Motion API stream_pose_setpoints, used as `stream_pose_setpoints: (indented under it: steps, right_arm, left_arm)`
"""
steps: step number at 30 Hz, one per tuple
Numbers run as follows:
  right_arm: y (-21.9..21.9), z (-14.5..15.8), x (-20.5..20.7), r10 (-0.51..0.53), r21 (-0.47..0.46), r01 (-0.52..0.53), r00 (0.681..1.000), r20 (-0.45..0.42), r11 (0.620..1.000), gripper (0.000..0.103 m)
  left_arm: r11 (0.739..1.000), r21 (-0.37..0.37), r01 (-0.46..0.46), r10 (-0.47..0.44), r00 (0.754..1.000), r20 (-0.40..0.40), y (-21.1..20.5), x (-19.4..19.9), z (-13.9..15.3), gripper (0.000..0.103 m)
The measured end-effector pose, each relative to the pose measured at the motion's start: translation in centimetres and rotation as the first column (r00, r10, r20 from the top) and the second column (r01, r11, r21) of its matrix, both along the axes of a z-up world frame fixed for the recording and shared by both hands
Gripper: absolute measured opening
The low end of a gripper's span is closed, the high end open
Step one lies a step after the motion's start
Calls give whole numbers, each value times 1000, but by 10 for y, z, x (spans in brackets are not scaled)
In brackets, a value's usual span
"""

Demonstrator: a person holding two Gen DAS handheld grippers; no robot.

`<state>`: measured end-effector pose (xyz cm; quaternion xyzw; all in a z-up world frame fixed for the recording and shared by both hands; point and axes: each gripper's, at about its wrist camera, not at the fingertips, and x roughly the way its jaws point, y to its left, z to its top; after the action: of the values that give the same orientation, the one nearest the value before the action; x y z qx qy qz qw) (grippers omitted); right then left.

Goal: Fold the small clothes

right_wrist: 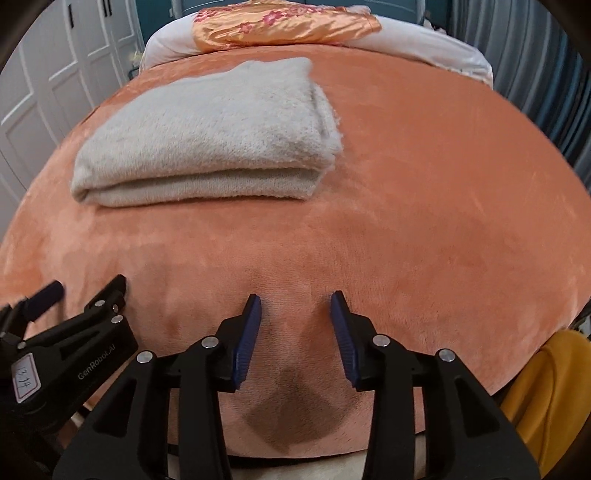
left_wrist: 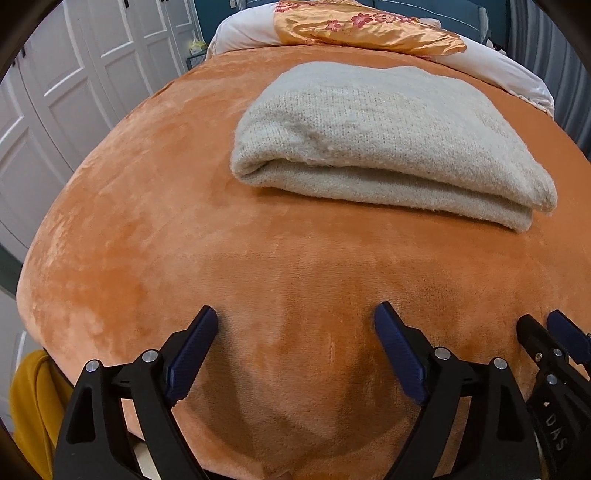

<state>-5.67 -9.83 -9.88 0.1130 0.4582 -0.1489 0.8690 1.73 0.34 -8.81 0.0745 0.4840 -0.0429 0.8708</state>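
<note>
1. A cream knitted sweater (left_wrist: pixel 388 140) lies folded into a thick rectangular stack on the bed (left_wrist: pixel 147 221), which is covered by an orange plush blanket; the stack sits toward the head end of the bed, just short of the white pillows (left_wrist: pixel 243 33) and the orange floral satin cloth (left_wrist: pixel 362 29) at the far edge.
2. The left gripper (left_wrist: pixel 295 325) hangs over the bare blanket near the foot edge of the bed, its fingers spread wide with nothing between them; only blanket shows in the gap.
3. The right gripper (right_wrist: pixel 295 306) hovers beside it, also near the foot edge, its fingers set at a narrower gap and likewise empty; both tools are well apart from the sweater.
4. Judging from the tidy layers and the empty fingers, the folding of this garment looks finished and the release step is what is in hand; neither tool touches the knit.
5. A mustard-yellow fabric (right_wrist: pixel 546 387) shows past the foot edge of the bed; whether it is another garment to fold cannot be told.
6. The next move probably calls for either fetching a fresh garment onto the open blanket, or leaving the stack as it lies; if the stack needs squaring, a light push on its near edge would do, since loose knit slumps easily.
</note>
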Motion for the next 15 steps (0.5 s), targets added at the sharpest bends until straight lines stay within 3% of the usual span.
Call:
stream_pose_setpoints:
  steps: [7,15]
  right_arm:
    - [13,-1,5,42,0,-42,999,-4,999,54]
    - [13,0,8,48,10,-48,999,-8,999,57]
  left_arm:
    - [1000,-15,-6,6,1000,-12,5,5,2,85]
    - [1000,-13,-8,8,1000,-16,4,10,2,85]
